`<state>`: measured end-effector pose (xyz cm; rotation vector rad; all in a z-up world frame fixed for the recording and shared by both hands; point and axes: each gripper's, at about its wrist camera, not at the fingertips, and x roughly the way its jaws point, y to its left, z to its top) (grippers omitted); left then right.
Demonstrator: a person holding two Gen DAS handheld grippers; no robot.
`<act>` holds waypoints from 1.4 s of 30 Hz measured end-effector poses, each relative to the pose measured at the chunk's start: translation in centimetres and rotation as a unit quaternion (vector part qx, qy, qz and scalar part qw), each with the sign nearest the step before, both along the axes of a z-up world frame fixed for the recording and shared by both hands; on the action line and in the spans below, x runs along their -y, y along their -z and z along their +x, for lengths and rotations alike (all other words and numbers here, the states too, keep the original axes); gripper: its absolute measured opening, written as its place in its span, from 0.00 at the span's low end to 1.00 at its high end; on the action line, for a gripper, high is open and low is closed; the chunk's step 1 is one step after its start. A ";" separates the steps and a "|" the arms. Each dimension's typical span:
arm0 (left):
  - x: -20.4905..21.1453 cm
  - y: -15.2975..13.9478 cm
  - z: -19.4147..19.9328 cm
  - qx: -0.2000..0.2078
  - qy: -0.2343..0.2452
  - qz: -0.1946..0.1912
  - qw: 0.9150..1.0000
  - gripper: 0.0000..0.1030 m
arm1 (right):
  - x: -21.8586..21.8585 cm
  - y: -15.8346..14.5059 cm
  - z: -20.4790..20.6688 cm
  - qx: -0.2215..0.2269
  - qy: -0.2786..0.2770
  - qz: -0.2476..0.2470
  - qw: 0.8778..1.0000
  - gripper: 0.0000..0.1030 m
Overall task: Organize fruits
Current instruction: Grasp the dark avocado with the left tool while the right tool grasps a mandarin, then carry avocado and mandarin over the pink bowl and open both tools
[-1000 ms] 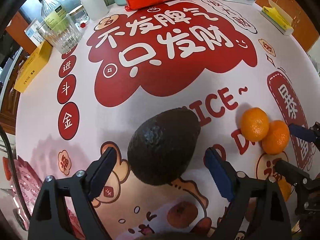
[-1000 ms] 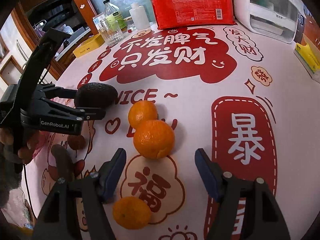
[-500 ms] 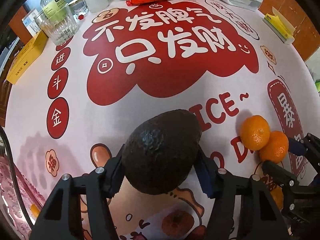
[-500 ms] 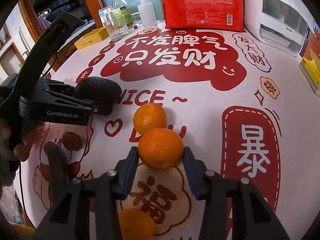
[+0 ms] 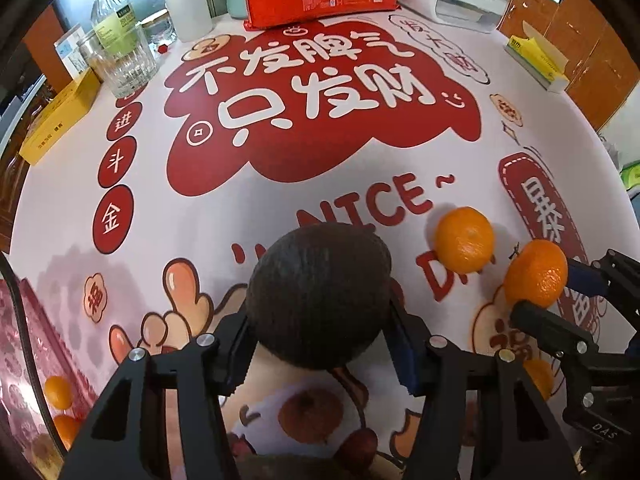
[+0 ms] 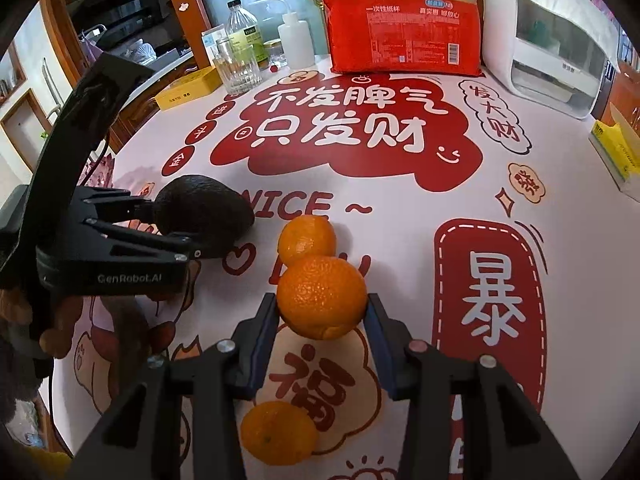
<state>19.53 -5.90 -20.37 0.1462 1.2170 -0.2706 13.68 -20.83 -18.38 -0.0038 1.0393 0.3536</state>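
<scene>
Both grippers are gripping fruit!
Your left gripper (image 5: 320,344) is clamping the avocado (image 5: 318,296), its jaws just closed in; your right gripper (image 6: 322,320) is squeezing a mandarin (image 6: 322,298) over the printed tablecloth (image 6: 400,208).

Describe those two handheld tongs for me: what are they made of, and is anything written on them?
Both tongs, the left and the right, are black angular frames with triangular cut-outs and silver screw heads. Each finger ends in a blue ribbed pad. The left one's side reads "GenRobot.AI" in white; a thin black cable hangs near it.
</scene>
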 end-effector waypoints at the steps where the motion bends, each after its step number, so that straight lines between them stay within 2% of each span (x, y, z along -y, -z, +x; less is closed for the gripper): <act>1: 0.0 -0.2 -0.3 0.002 0.000 -0.003 1.000 0.54 | 0.0 -0.1 -0.2 0.001 0.001 -0.001 1.000 0.42; 13: -1.7 0.2 0.0 -0.026 -0.046 -0.056 0.997 0.55 | -0.1 -0.3 -1.9 0.001 0.003 -0.015 1.000 0.42; 20: -1.6 0.3 -0.1 -0.029 -0.049 -0.054 0.997 0.56 | 0.0 -0.2 -2.1 -0.001 0.004 -0.015 1.000 0.42; 30: -2.2 -0.7 -0.1 -0.027 -0.051 -0.071 0.996 0.56 | 0.0 -0.3 -2.0 0.000 0.008 -0.018 1.000 0.42; 35: -2.4 -0.7 -0.1 -0.034 -0.056 -0.079 0.995 0.56 | 0.4 -0.2 -1.6 -0.002 0.027 -0.017 0.999 0.42; 42: -2.6 -1.6 0.3 -0.016 -0.059 -0.113 0.992 0.60 | 0.6 -0.2 -1.2 -0.002 0.035 -0.017 0.999 0.42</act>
